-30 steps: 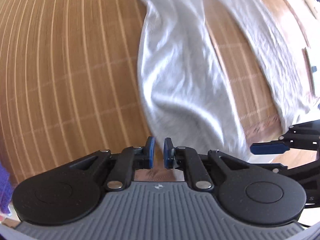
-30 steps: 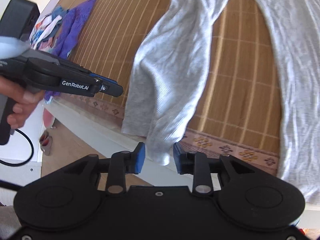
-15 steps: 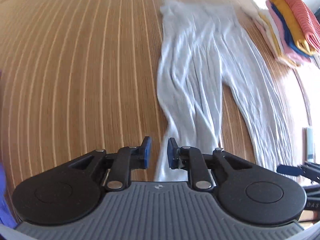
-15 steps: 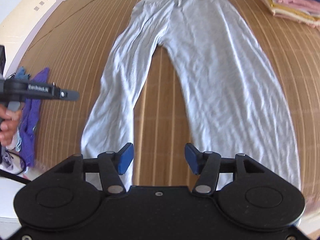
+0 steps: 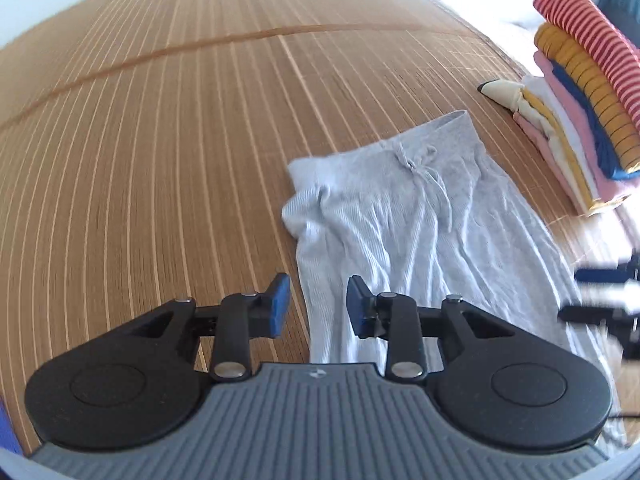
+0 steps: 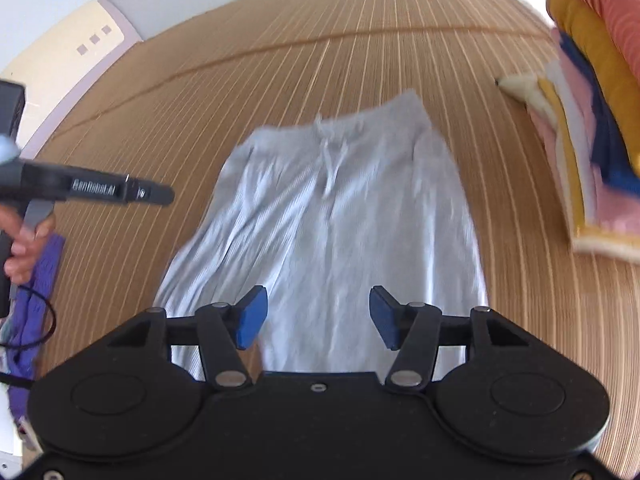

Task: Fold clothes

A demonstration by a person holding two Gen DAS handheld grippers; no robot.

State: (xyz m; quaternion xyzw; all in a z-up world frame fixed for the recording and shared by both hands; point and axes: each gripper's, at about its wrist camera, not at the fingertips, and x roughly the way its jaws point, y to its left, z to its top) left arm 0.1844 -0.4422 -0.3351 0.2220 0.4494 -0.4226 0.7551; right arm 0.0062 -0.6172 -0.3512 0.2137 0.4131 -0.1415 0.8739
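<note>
Letting go of both leg cuffs and swinging up the garment: a second ago hovering at the hems over the mat edge, now looking at the waist end of the grey sweatpants point(image 5: 404, 216), which are lying flat on the bamboo mat point(image 5: 160, 160).

Left gripper point(image 5: 318, 306) opening as it goes, jaws parted with nothing pinched (cloth edge only showing behind the gap, at about 12 o'clock from the fingers). Right gripper point(image 6: 318, 318) standing wide, empty, pants spread beneath it.

Waistband and tied drawstring point(image 6: 330, 160) now sitting at 12 o'clock in the right wrist view, roughly 1 o'clock in the left. Folded stack point(image 5: 576, 108) parked at 2 o'clock, just beside the waistband corner but apart from it. Purple cloth point(image 6: 34, 300) off at 9 o'clock, near the hand point(image 6: 24, 248) holding the left tool.

Reading this as legs laid out, spreading done; likely lining up for a waistband grab to begin the fold (a guess).
</note>
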